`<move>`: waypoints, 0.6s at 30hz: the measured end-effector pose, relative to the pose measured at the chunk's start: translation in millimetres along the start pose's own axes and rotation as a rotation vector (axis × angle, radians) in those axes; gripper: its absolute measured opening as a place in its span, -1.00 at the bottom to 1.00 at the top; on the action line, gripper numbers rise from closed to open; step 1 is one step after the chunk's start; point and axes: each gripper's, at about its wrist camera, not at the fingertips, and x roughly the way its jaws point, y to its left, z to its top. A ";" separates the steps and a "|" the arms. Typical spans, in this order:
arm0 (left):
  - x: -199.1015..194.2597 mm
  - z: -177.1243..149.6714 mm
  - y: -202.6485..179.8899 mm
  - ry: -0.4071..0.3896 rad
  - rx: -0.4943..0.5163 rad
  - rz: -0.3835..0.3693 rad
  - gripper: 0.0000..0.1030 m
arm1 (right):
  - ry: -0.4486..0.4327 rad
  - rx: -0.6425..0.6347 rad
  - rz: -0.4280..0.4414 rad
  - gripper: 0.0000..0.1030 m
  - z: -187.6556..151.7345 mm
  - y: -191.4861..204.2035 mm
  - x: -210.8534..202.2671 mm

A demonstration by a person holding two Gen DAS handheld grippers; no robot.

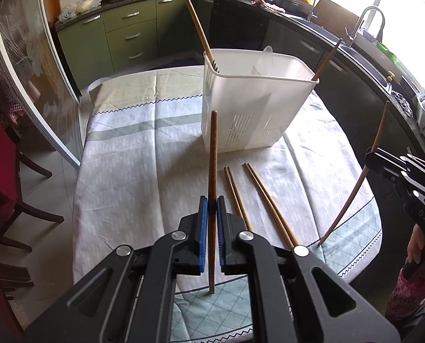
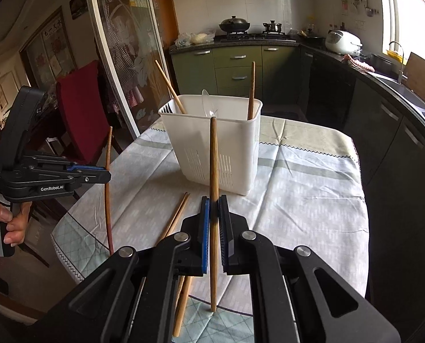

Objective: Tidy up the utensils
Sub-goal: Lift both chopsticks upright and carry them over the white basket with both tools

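My left gripper (image 1: 212,204) is shut on a brown wooden chopstick (image 1: 213,154) held upright above the table, near side of the white utensil basket (image 1: 252,105). My right gripper (image 2: 214,203) is shut on another upright chopstick (image 2: 213,154). In the left wrist view the right gripper (image 1: 369,155) and its chopstick (image 1: 379,134) show at the right edge. In the right wrist view the left gripper (image 2: 107,175) and its chopstick (image 2: 108,154) show at the left. The basket (image 2: 212,143) holds two chopsticks (image 2: 169,85) leaning in opposite corners. Several chopsticks (image 1: 258,191) lie on the cloth.
The table (image 1: 132,171) has a striped cloth. A red-backed chair (image 2: 81,108) stands at its left side. Green kitchen cabinets (image 1: 132,31) and a dark counter with a sink (image 1: 364,45) run behind and to the right. A glass sliding door (image 1: 21,65) is at the left.
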 end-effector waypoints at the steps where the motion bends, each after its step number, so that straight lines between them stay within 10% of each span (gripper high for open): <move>1: -3.6 -0.8 -1.2 -0.008 0.003 -0.002 -0.87 | -0.008 0.001 -0.003 -0.86 -1.3 -1.1 -6.0; 18: -29.9 -24.5 -7.0 -0.064 0.044 0.006 -0.87 | -0.044 -0.007 -0.023 -0.86 -25.1 -6.0 -50.7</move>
